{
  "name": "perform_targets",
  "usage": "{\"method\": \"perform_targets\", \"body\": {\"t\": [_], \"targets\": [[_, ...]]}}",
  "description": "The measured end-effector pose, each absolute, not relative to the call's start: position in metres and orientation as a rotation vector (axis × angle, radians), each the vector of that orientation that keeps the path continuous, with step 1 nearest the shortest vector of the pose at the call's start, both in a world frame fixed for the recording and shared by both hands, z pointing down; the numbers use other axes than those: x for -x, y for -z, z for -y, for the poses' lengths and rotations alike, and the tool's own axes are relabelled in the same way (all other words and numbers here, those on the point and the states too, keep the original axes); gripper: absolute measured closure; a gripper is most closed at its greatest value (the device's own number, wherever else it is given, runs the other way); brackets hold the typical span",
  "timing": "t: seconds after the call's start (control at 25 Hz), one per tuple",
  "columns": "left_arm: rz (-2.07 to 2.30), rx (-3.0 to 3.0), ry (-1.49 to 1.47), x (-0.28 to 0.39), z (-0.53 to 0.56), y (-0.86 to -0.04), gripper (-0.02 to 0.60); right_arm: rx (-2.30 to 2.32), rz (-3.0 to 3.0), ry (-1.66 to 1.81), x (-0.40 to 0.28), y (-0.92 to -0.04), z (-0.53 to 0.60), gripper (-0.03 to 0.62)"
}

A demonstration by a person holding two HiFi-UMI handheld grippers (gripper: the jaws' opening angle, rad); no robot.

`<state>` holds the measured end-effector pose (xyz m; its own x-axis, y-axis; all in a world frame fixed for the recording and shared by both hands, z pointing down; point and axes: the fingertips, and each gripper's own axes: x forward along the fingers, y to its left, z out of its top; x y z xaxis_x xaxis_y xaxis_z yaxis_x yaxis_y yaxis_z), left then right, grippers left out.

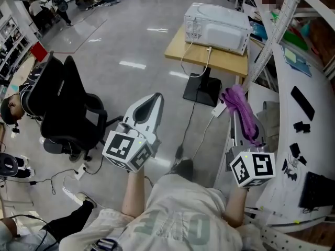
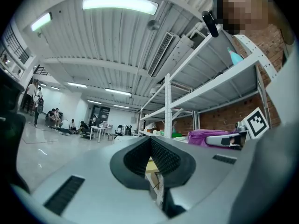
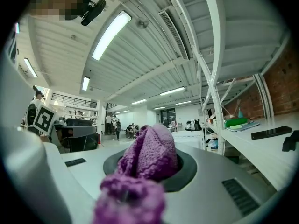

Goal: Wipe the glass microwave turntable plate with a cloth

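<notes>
- A grey floor is stretching ahead, with a white microwave sitting on a wooden table.
- The left gripper is pointing forward, jaws together on nothing.
- The right gripper is clamping a purple cloth.

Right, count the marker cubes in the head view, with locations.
2. One marker cube sits on the left gripper, lower centre-left; the other on the right gripper, lower right, below the purple cloth.

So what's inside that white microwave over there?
Nothing of its inside shows. The microwave stands on a wooden table with its back and top towards the camera and its door side facing away, so any glass plate inside is hidden.
</notes>
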<state>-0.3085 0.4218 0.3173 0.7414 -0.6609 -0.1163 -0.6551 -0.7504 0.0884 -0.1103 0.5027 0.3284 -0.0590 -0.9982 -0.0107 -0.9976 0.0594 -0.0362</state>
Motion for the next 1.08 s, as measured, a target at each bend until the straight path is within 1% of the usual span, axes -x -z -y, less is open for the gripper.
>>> {"method": "perform_targets", "body": {"t": [0.28, 0.56, 1.08], "targets": [[1.092, -2.896, 0.260, 0.316, -0.425, -0.308, 0.580, 2.246, -2.273, -0.129, 0.120, -0.315, -0.519, 0.543], [1.083, -2.867, 0.190, 0.310, -0.424, -0.333, 0.580, 2.299, -2.254, -0.041, 0.110, -0.338, -0.523, 0.543], [1.079, -2.874, 0.164, 0.294, -0.423, -0.335, 0.580, 2.333, -2.259, -0.001, 0.098, -0.348, -0.526, 0.543]]}}
